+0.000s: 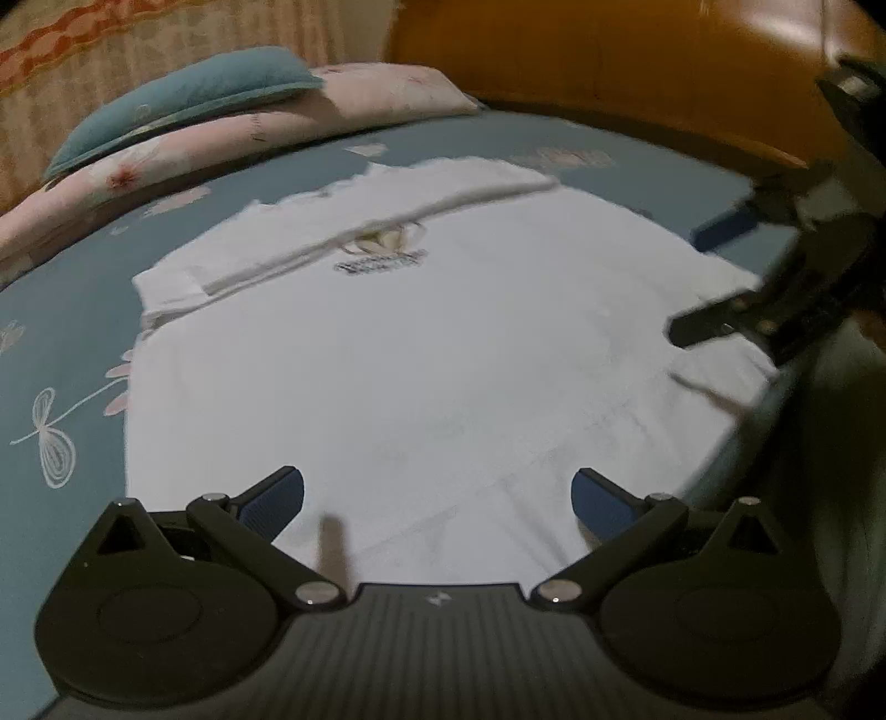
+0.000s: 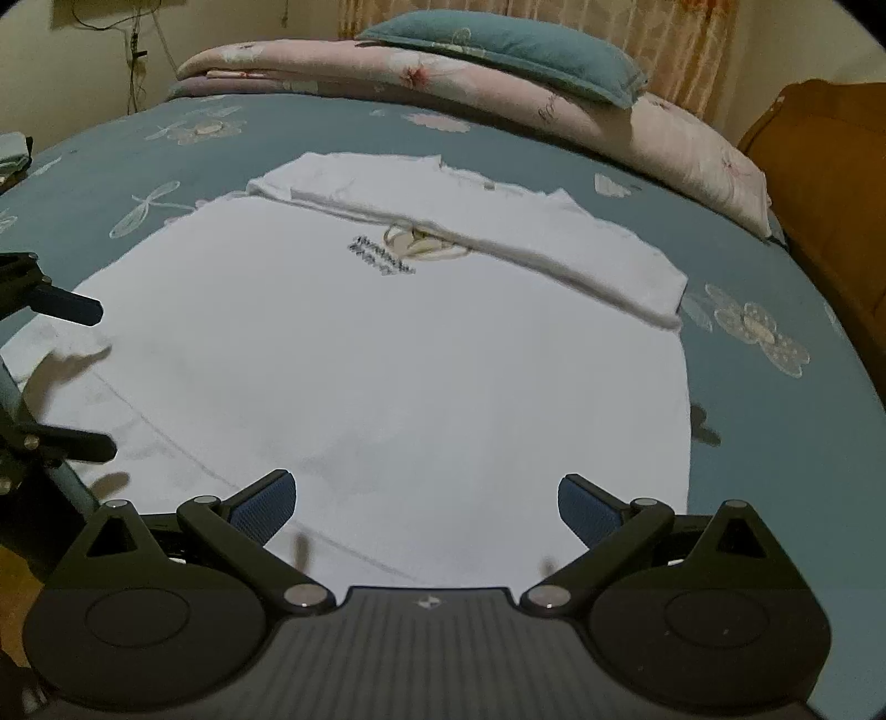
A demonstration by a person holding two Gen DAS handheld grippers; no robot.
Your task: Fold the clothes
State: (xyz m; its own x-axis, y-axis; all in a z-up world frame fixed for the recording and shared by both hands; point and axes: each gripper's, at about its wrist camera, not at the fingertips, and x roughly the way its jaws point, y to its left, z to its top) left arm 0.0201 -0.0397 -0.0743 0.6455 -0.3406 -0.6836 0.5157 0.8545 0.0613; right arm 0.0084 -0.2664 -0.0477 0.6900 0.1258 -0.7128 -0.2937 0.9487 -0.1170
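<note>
A white T-shirt [image 1: 421, 343] with a small printed logo [image 1: 382, 260] lies flat on the blue bedsheet [image 1: 66, 332], its far part folded over toward the logo. My left gripper [image 1: 437, 501] hovers open over the shirt's near hem, nothing between its fingers. The right gripper [image 1: 714, 277] shows at the right edge of the left wrist view, open above the shirt's side. In the right wrist view the shirt [image 2: 387, 365] fills the middle, and my right gripper [image 2: 426, 501] is open over its near edge. The left gripper [image 2: 83, 376] appears at that view's left edge, open.
A pink floral quilt [image 2: 554, 111] with a teal pillow [image 2: 498, 50] on top lies along the bed's far side. A wooden headboard [image 1: 609, 61] borders the bed. The floral bedsheet [image 2: 775, 310] extends around the shirt. Cables [image 2: 135, 55] hang on the wall.
</note>
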